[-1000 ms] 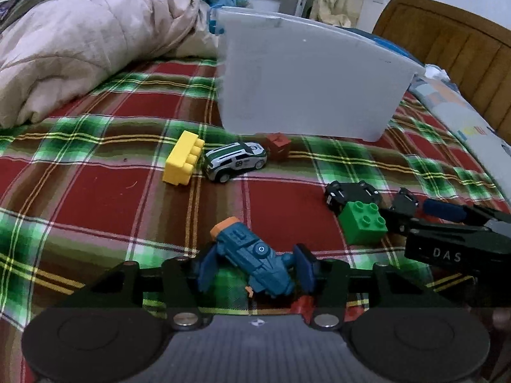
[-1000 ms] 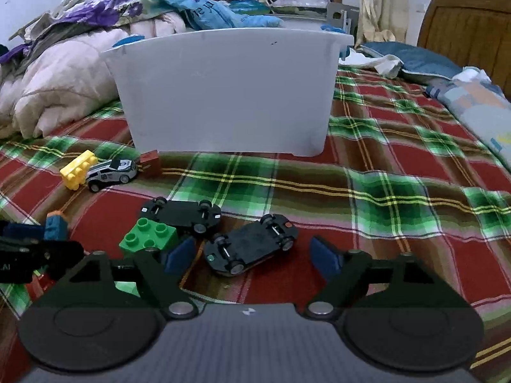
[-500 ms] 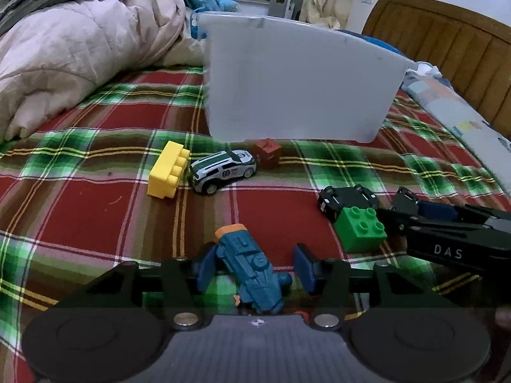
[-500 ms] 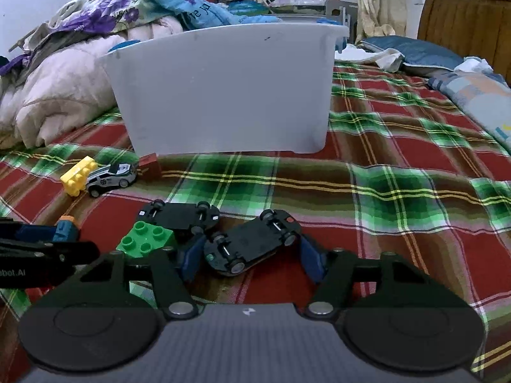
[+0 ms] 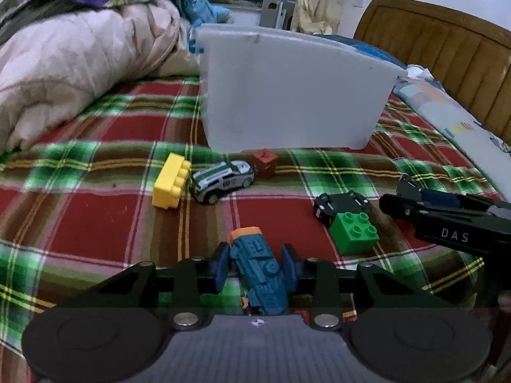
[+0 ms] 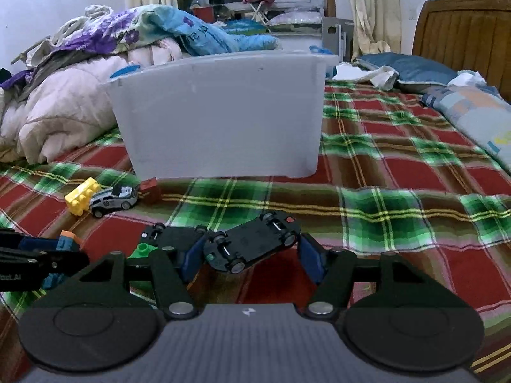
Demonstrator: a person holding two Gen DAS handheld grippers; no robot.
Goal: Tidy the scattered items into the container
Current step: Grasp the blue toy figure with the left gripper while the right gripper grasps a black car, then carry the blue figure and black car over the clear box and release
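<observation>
Plaid bedcover (image 5: pixel 95 210), white bin (image 5: pixel 287 95) far, left gripper (image 5: pixel 257 266) just closing – clamped on blue toy (image 5: pixel 258 271), right gripper (image 6: pixel 252 255) pinching overturned black car (image 6: pixel 252 242).

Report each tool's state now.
Left tool: has just been closing, shut on the blue toy.
Right tool: closed on the upturned black car.

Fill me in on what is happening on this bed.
A person with a gripper in each hand is picking toys off the red-and-green plaid blanket for the white plastic bin. The left gripper has just been closing its jaws on a blue toy vehicle with an orange tip. The right gripper holds an overturned black toy car, lifted at an angle. A yellow brick, white-and-green toy car, small red cube, green brick and another overturned black car remain scattered.
</observation>
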